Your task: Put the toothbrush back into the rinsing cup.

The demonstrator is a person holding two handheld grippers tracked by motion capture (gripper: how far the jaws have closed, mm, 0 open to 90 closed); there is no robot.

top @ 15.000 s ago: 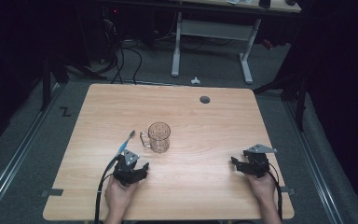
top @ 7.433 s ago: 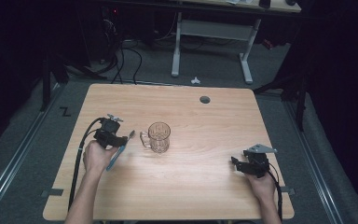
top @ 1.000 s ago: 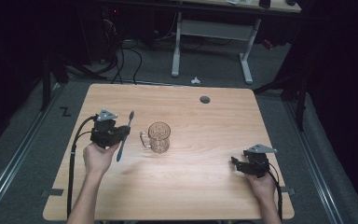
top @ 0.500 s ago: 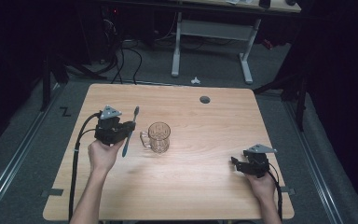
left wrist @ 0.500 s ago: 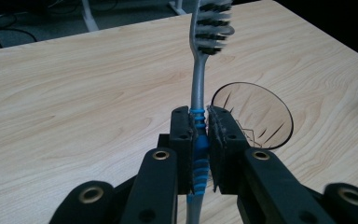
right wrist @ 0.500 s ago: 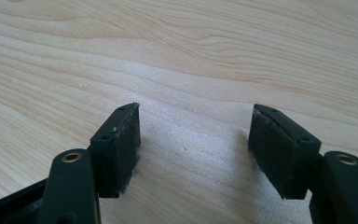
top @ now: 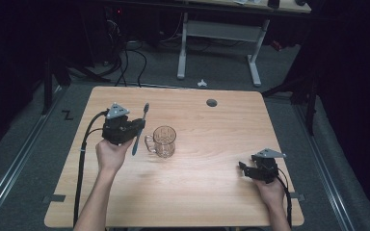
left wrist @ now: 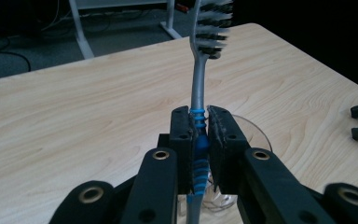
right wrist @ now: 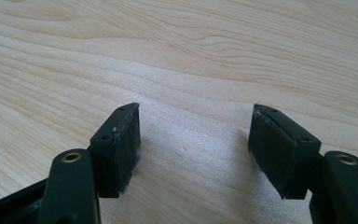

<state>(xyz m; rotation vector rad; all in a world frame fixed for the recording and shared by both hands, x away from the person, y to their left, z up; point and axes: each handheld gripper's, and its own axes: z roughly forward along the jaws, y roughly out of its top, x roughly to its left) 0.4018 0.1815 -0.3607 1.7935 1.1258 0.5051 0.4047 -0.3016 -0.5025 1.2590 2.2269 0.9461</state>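
Left gripper [top: 136, 129] is clamped on the handle of a toothbrush [top: 139, 129], held clear of the tabletop [top: 212, 202] with the bristle head pointing away from the person. The toothbrush sits just left of the glass mug [top: 164, 141]; contact between the two appears absent, though the angle is poor. Right gripper [top: 243, 169] rests on the tabletop near the right edge, jaws wide apart and holding nothing.

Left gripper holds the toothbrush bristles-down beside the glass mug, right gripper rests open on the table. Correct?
Not quite: the toothbrush points bristles-up, as the left gripper view shows, with the left gripper shut on its handle. The rest holds: it is beside the mug, and the right gripper rests open on the table.
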